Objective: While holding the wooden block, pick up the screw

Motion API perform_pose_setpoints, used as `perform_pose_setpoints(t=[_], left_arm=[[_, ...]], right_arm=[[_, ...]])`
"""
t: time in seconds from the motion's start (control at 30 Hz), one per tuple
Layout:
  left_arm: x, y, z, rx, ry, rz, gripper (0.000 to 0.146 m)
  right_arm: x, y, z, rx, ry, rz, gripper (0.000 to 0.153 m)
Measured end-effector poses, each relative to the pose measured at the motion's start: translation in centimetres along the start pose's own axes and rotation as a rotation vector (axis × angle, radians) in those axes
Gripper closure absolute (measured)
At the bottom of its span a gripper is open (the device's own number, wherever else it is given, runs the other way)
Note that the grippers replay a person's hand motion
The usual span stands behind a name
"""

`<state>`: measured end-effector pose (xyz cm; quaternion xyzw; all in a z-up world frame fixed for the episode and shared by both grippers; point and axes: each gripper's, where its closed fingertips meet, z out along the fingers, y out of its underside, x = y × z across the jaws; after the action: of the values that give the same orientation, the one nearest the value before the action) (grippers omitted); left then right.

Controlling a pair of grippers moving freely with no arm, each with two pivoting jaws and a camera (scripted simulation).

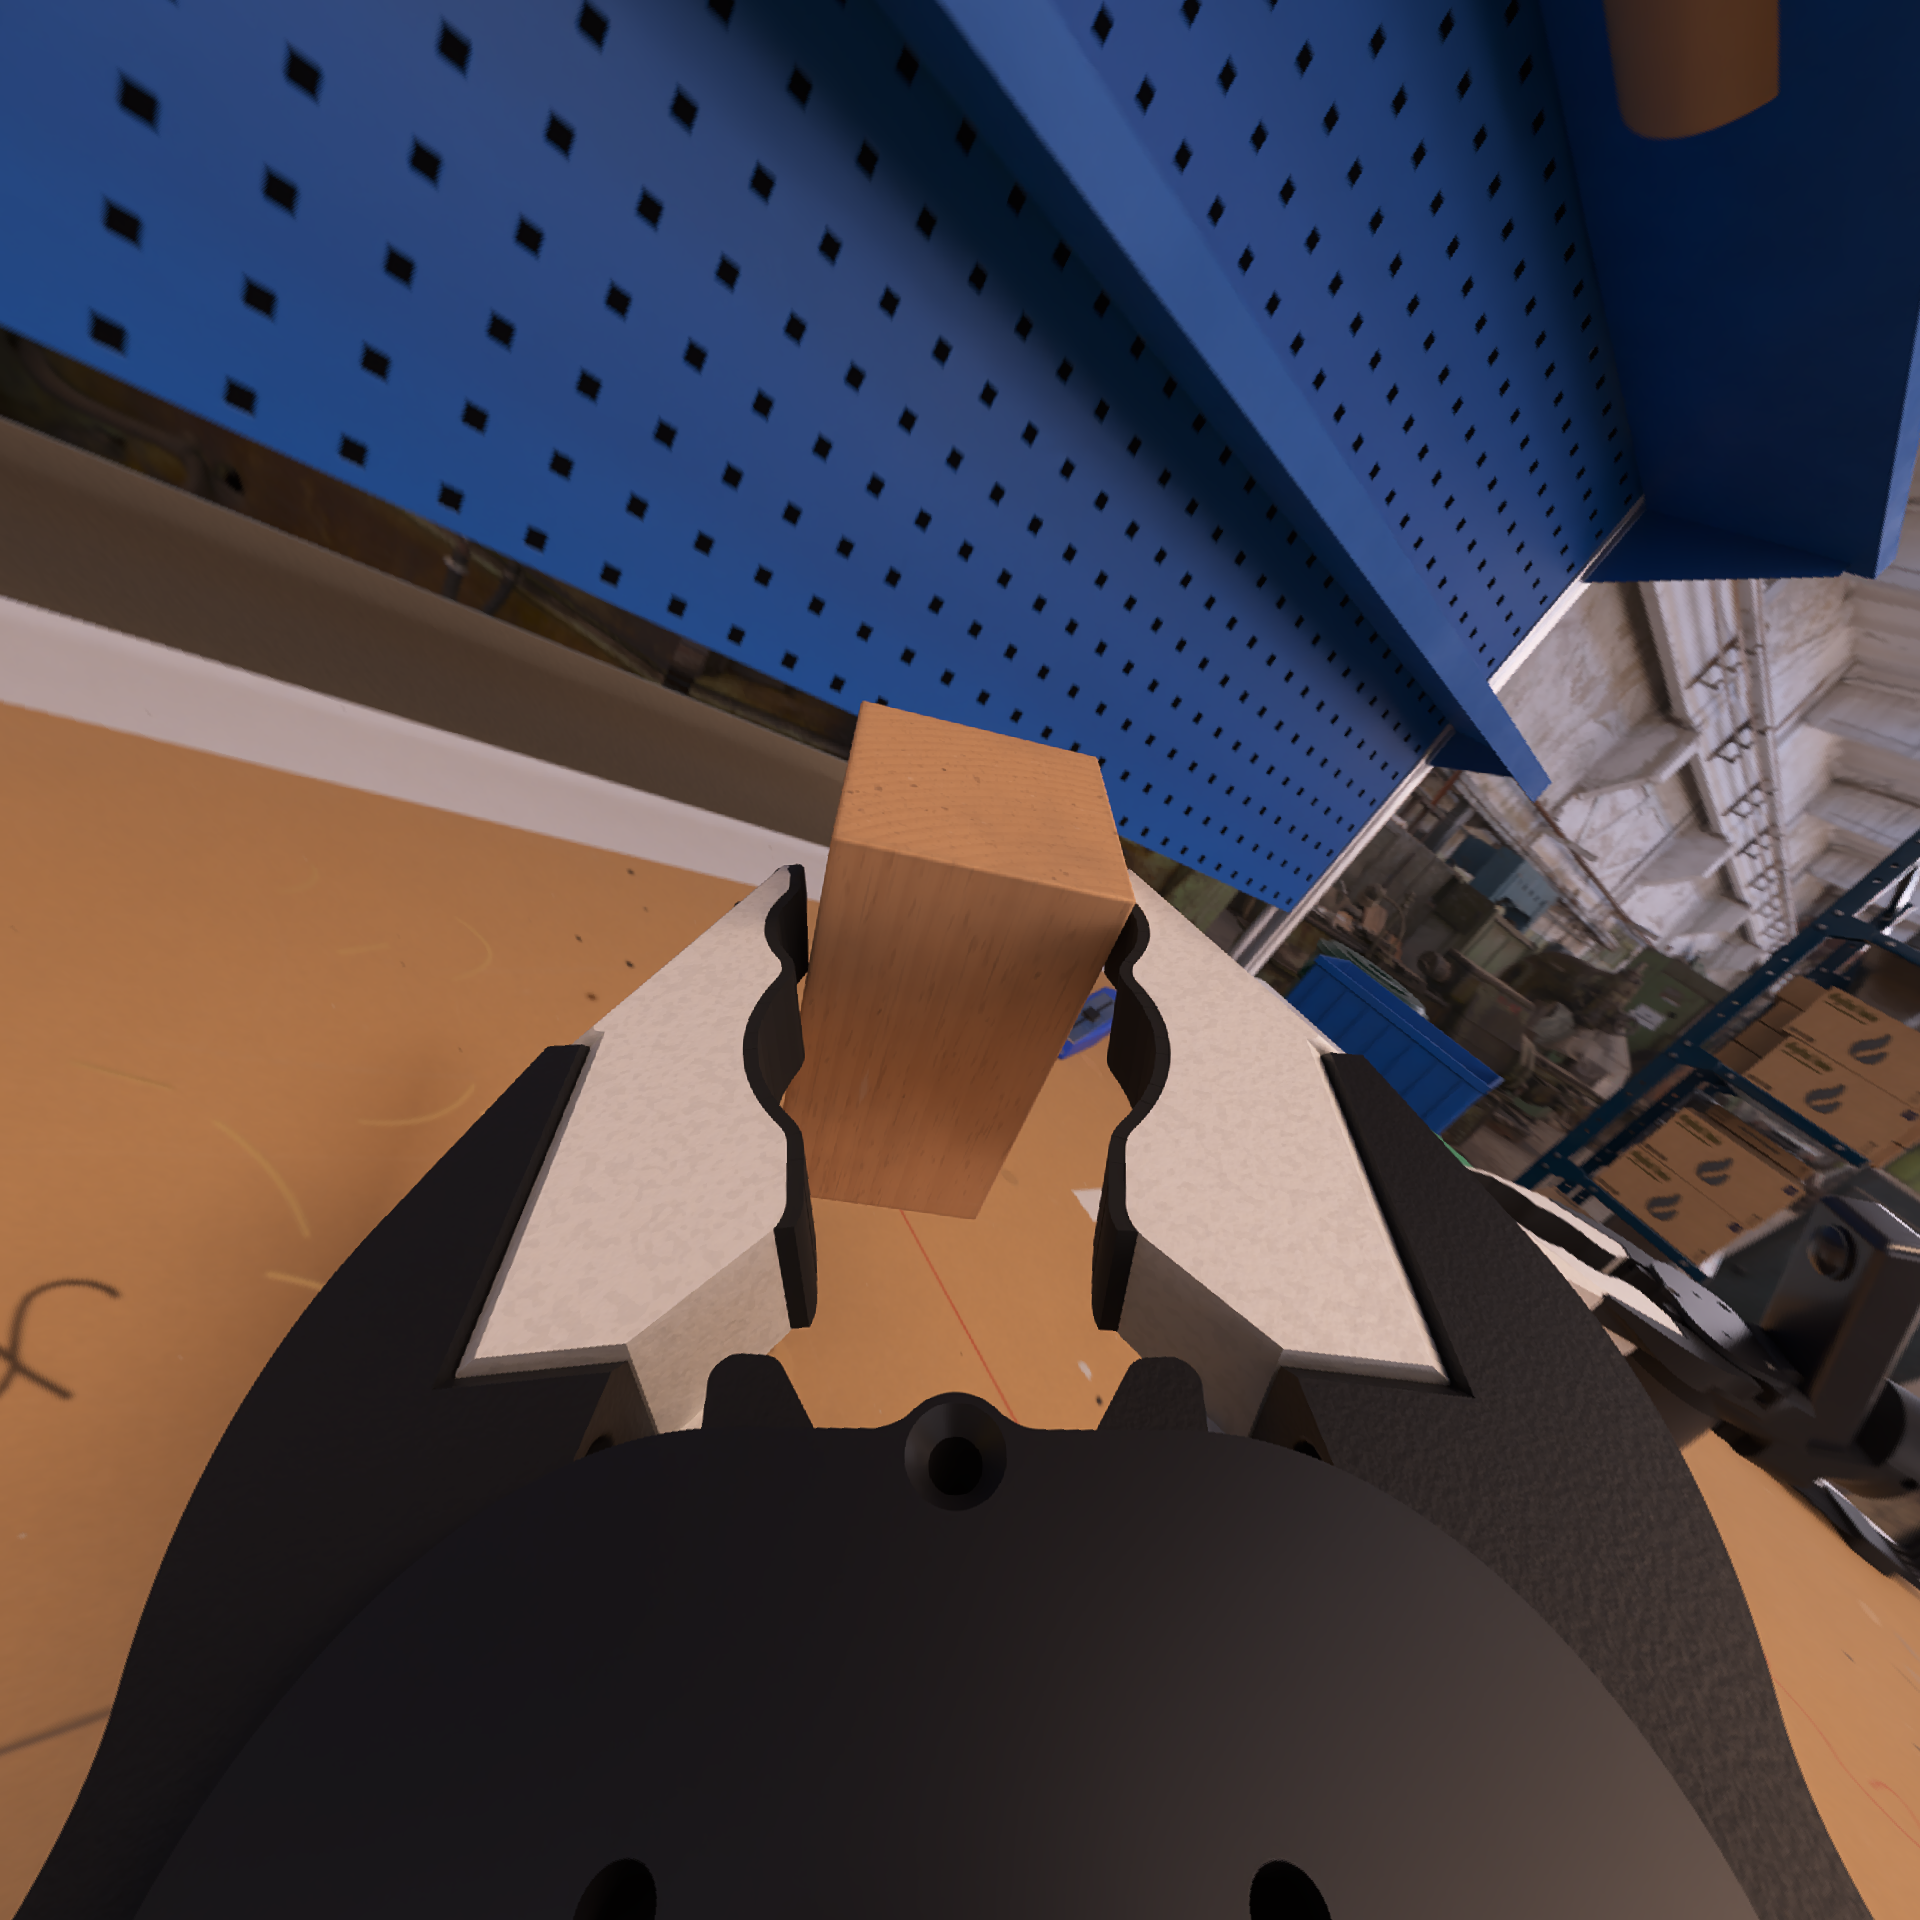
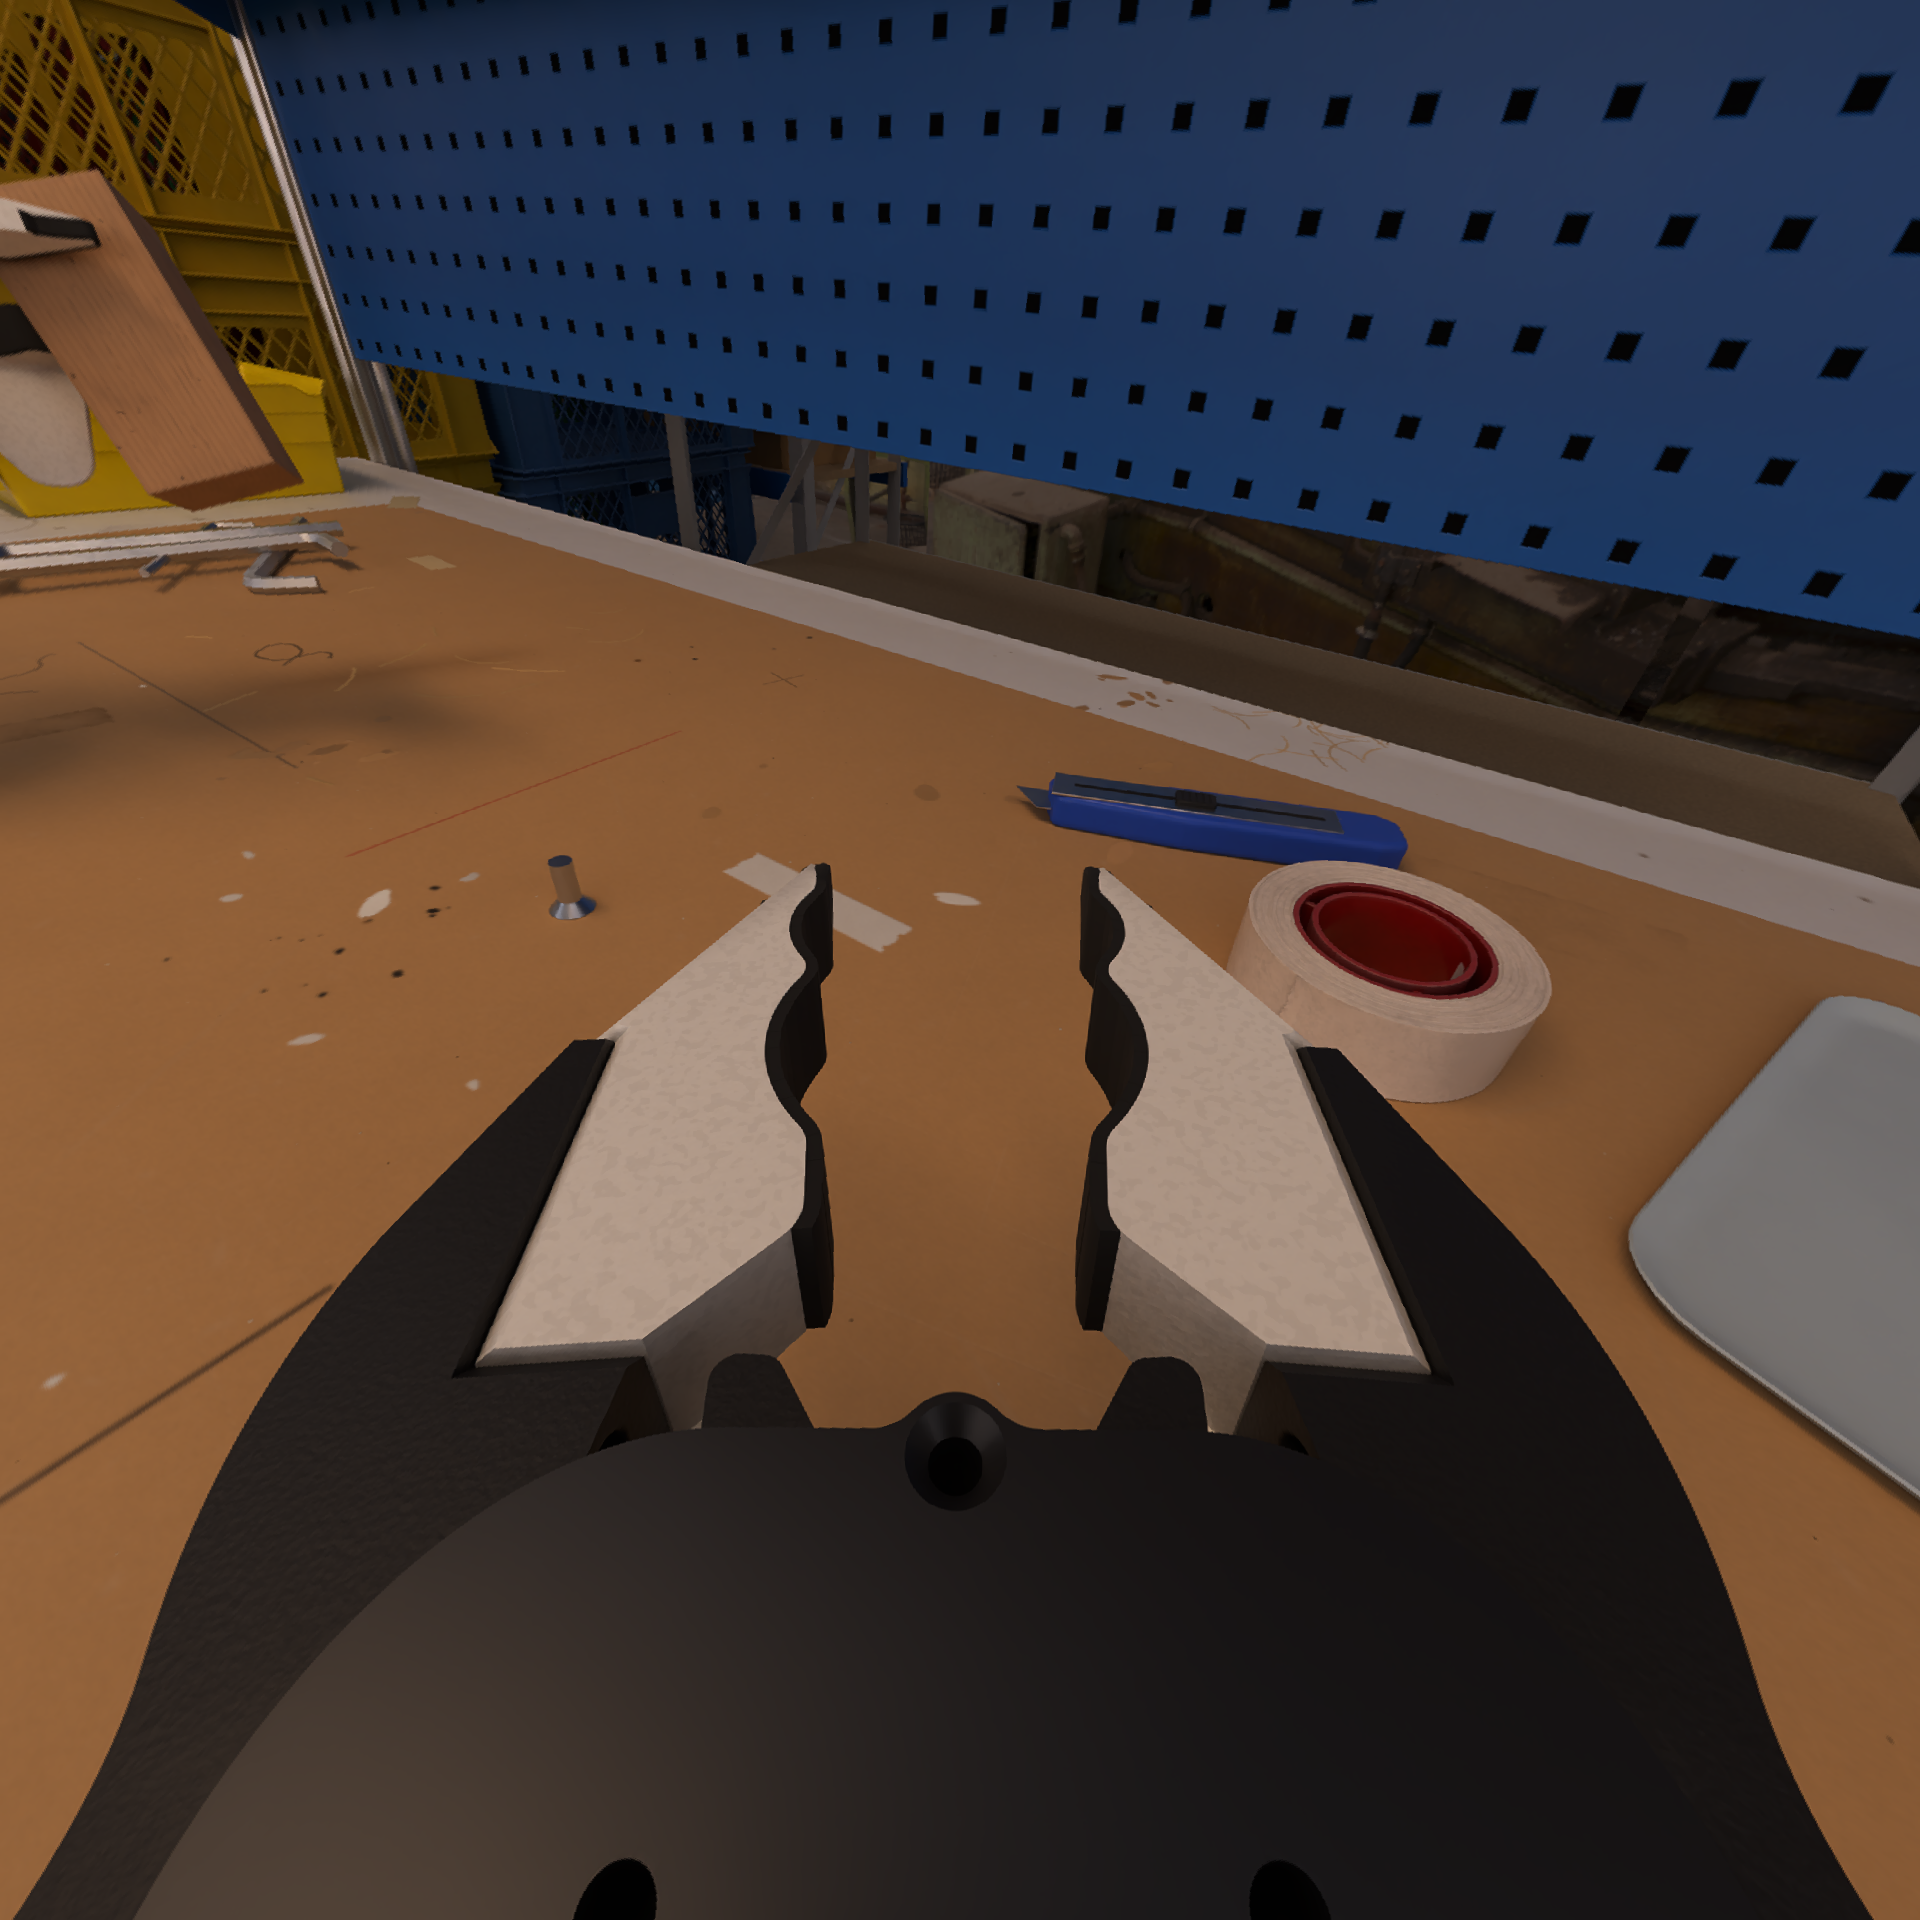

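My left gripper (image 1: 966,914) is shut on the wooden block (image 1: 945,997) and holds it tilted above the brown workbench. The block and the left gripper also show at the far left of the right wrist view (image 2: 135,343), lifted off the bench. The screw (image 2: 566,888), small and metallic, stands on its head on the bench, shaft up. My right gripper (image 2: 956,883) is open and empty, just above the bench. The screw is ahead and to the left of its left fingertip. The right gripper also shows at the right edge of the left wrist view (image 1: 1766,1340).
A blue utility knife (image 2: 1226,816), a roll of masking tape with a red core (image 2: 1392,977) and a grey tray (image 2: 1808,1205) lie to the right. Metal brackets (image 2: 208,551) lie far left. A blue pegboard (image 2: 1039,260) stands behind the workbench (image 2: 520,1091).
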<state>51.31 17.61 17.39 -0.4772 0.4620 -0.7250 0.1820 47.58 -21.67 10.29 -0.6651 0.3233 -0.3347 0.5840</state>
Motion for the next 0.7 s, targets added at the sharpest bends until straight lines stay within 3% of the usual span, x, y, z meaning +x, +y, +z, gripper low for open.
perform_pose_setpoints(t=[0.37,0.57,0.7], left_arm=[[0.4,1.5,0.7,-0.077,0.034,-0.03,0.088],[0.3,1.8,0.8,-0.087,0.043,-0.049,0.088],[0.7,1.8,0.8,-0.085,0.068,-0.072,0.088]], right_arm=[[0.7,0.1,0.3,-0.007,0.014,0.023,0.105],[0.8,0.1,0.3,-0.008,0.017,0.023,0.086],[0.9,0.0,0.3,-0.007,0.025,0.019,0.085]])
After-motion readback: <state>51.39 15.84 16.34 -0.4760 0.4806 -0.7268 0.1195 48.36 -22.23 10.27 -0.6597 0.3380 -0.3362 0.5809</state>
